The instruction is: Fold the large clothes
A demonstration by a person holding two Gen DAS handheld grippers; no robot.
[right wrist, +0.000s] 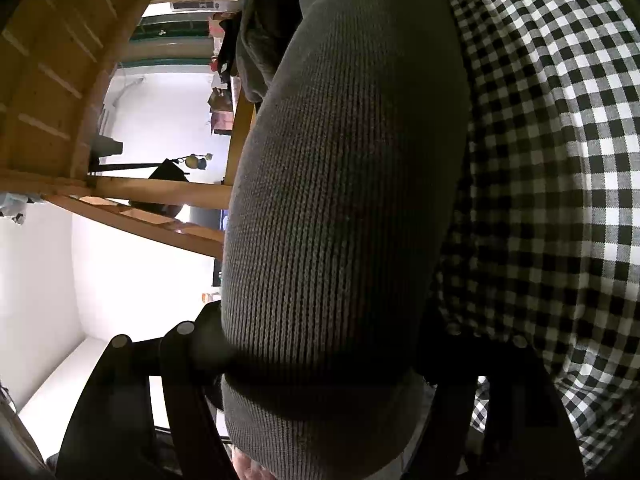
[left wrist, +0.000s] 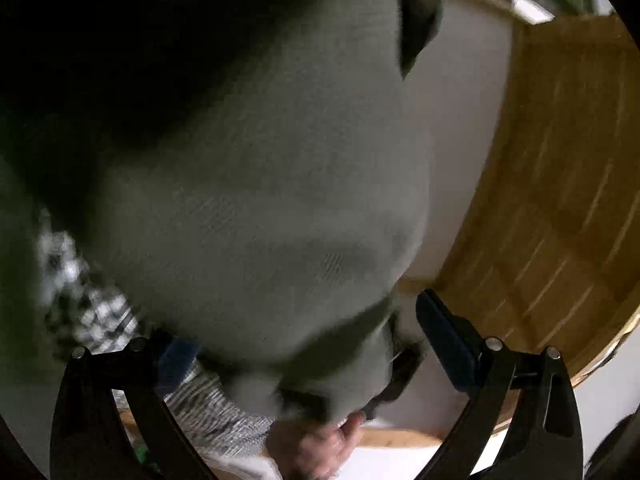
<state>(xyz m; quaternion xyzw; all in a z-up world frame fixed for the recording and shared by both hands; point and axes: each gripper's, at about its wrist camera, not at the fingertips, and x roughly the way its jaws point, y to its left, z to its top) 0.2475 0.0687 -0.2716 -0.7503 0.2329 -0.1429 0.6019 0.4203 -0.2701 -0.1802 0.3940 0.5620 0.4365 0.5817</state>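
A: While the grey ribbed garment (right wrist: 344,208) fills both views, the nearest fact is the right hand-held gripper (right wrist: 320,364): a thick roll of that knit sits between its jaws, which stand fairly wide, and the pads look pressed into it on both sides. I read that as clamped on the garment.

B: And the left hand-held gripper (left wrist: 304,344)?

A: Jaws apart. One blue pad (left wrist: 448,344) is bare, with a gap to the cloth. The other finger is partly hidden behind the knit, so contact on that side is unclear. Picture is smeared by motion.

B: Where is the garment, then?

A: Lifted, hanging or bunched close to the lenses, not laid flat. Just below it in the left view a bare hand (left wrist: 316,444) shows. Beside it, checked cloth (right wrist: 552,152), black and white. Farther off, a wooden frame (left wrist: 568,184) and white wall.

B: Step in hand?

A: Early, I judge: gathering and repositioning, no crease made yet.

B: Next move?

A: Probably the left takes a free edge or corner, then both spread the piece out flat. Bulk is the risk; a thick roll slips or folds unevenly.
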